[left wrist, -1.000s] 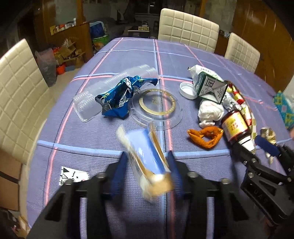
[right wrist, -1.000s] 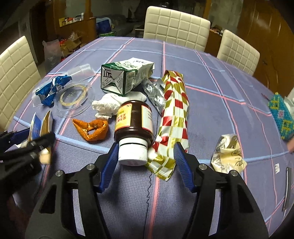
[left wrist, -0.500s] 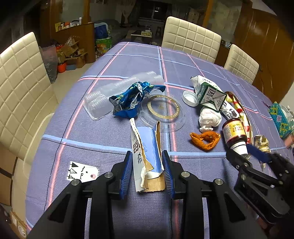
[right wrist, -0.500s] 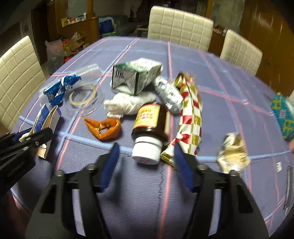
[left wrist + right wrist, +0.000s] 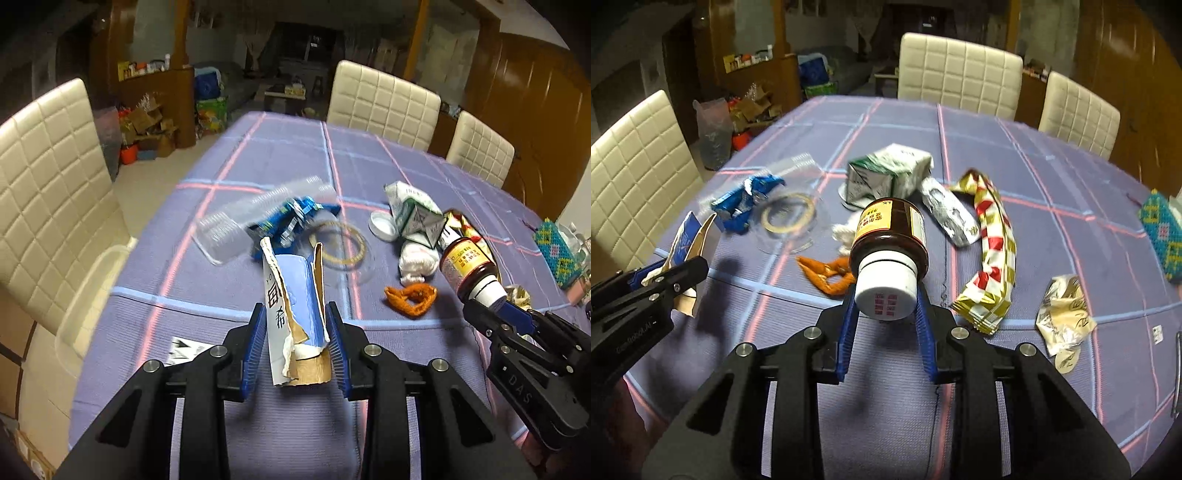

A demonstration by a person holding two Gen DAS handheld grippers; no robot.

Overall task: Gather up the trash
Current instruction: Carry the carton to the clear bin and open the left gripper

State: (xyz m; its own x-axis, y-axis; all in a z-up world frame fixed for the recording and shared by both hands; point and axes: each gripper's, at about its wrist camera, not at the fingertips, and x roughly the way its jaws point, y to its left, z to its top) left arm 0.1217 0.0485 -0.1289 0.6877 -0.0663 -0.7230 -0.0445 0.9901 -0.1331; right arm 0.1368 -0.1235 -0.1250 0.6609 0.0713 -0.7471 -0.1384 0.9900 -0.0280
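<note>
Left tool (image 5: 295, 347) is clamping torn carton (image 5: 295, 306) above the worktop (image 5: 280, 162); right tool (image 5: 886, 314) is closing on the bottle (image 5: 888, 251) cap. I am advising level, firm lifts.

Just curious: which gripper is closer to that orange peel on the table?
Right. The right gripper, closing on the brown bottle, sits just beside the orange peel; the left gripper is farther off.
</note>
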